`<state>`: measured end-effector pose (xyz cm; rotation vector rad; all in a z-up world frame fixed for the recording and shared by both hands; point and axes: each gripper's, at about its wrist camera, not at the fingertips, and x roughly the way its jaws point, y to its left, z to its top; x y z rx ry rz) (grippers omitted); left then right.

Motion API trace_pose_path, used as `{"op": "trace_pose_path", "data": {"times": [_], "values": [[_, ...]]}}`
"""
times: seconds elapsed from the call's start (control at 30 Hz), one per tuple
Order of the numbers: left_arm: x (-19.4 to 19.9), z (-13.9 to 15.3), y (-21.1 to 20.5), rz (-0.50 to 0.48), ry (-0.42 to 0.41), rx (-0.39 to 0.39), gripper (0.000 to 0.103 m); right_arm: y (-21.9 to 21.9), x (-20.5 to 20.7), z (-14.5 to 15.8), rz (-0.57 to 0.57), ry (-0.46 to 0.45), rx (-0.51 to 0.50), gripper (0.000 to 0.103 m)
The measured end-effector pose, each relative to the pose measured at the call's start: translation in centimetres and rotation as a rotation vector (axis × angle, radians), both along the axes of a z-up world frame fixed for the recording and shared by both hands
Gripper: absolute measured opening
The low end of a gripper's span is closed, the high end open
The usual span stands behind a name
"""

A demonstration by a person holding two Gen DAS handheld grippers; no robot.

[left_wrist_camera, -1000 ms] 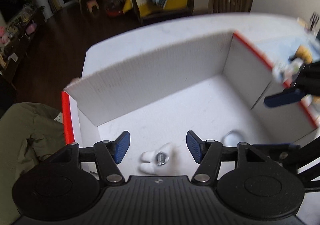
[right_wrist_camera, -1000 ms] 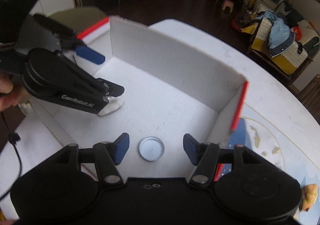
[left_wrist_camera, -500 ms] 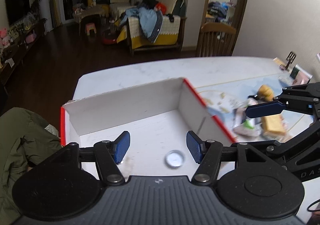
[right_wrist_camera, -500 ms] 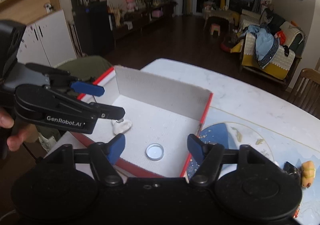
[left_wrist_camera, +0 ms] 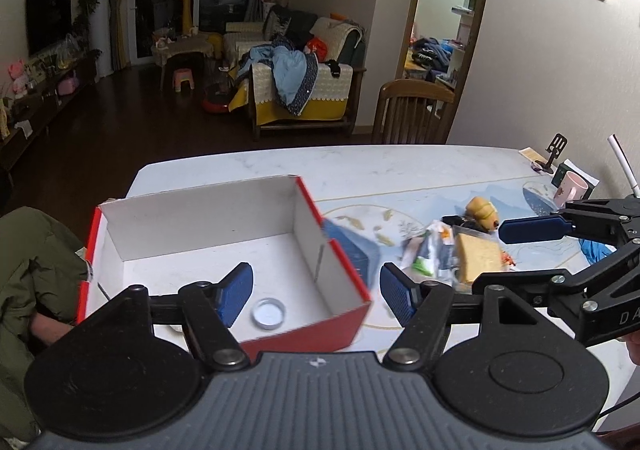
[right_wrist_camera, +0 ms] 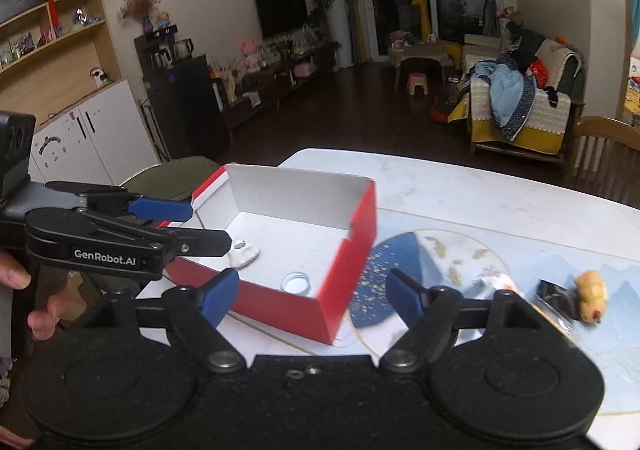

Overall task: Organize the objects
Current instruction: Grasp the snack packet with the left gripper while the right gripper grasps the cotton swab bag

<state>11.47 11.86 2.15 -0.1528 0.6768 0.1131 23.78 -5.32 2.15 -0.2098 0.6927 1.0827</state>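
A red box (left_wrist_camera: 344,282) with a white inside stands on the table; it also shows in the right wrist view (right_wrist_camera: 362,226). In it lie a round tin lid (left_wrist_camera: 269,313) (right_wrist_camera: 296,283) and a small white object (right_wrist_camera: 245,253). My left gripper (left_wrist_camera: 316,290) is open and empty, held above the box's near right corner. My right gripper (right_wrist_camera: 312,292) is open and empty, above the box's near side. Loose items lie right of the box: a crumpled packet (left_wrist_camera: 430,254), a yellow sponge (left_wrist_camera: 478,256) and a small yellow toy (left_wrist_camera: 482,210) (right_wrist_camera: 592,294).
The table (left_wrist_camera: 360,166) carries a blue patterned mat (right_wrist_camera: 500,246). A pink cup (left_wrist_camera: 570,190) and a phone stand (left_wrist_camera: 554,150) are at the far right. A wooden chair (left_wrist_camera: 412,110) stands behind the table. A green jacket (left_wrist_camera: 28,262) lies at the left.
Both grippers have pulled up and back out of the box, staying open. The lid and the white object stay in the box. The loose items to the right have come into view.
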Motion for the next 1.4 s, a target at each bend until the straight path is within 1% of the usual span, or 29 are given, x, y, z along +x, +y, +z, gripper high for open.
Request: {"op": "trace_pose_path", "data": {"times": [0.07,0.1,0.17,0.2,0.37,0.5,0.57,0.77,0.83,0.9,1.07,1.23,1.3,1.4], "values": [[-0.2,0.0,-1.3,0.006,-0.009,-0.003,0.071,-1.2,0.3,0.0,-0.012,-0.008,0.003,0.085],[-0.2,0.0,-2.0,0.007,-0.012,-0.007,0.075,-1.8,0.5,-0.1,-0.016,-0.008,0.009,0.086],[-0.3,-0.2,-3.4,0.012,-0.022,-0.012,0.078,-3.2,0.7,-0.4,-0.032,-0.009,0.019,0.090],[-0.3,-0.3,-4.0,0.012,-0.026,-0.013,0.078,-3.8,0.9,-0.5,-0.042,-0.011,0.024,0.094],[0.1,-1.0,-6.8,0.008,-0.026,-0.018,0.078,-7.4,2.0,-1.7,-0.077,-0.027,0.019,0.102],[0.4,-1.7,-8.7,0.005,-0.024,-0.012,0.078,-10.3,2.9,-3.3,-0.126,-0.011,-0.004,0.102],[0.7,-2.2,-9.5,-0.004,-0.014,-0.010,0.082,-11.6,3.4,-4.0,-0.151,0.003,-0.016,0.102],[2.0,-3.5,-12.0,-0.037,0.000,-0.022,0.084,-15.2,5.0,-6.3,-0.221,0.031,-0.063,0.102],[2.7,-3.9,-12.9,-0.044,0.012,-0.018,0.088,-16.2,5.4,-7.1,-0.230,0.030,-0.081,0.102],[3.4,-4.4,-13.8,-0.051,0.012,-0.010,0.101,-17.0,5.5,-7.8,-0.228,0.027,-0.097,0.102],[5.5,-6.3,-16.1,-0.106,0.026,0.011,0.101,-17.8,6.1,-9.5,-0.225,0.006,-0.149,0.102],[7.4,-9.4,-18.5,-0.163,0.076,0.065,0.101,-18.3,7.8,-11.7,-0.227,0.033,-0.198,0.102],[8.1,-10.7,-19.4,-0.165,0.105,0.103,0.101,-18.3,8.5,-12.8,-0.209,0.056,-0.219,0.102],[9.1,-12.4,-20.2,-0.188,0.142,0.120,0.101,-18.1,9.6,-14.1,-0.205,0.079,-0.250,0.102]]}}
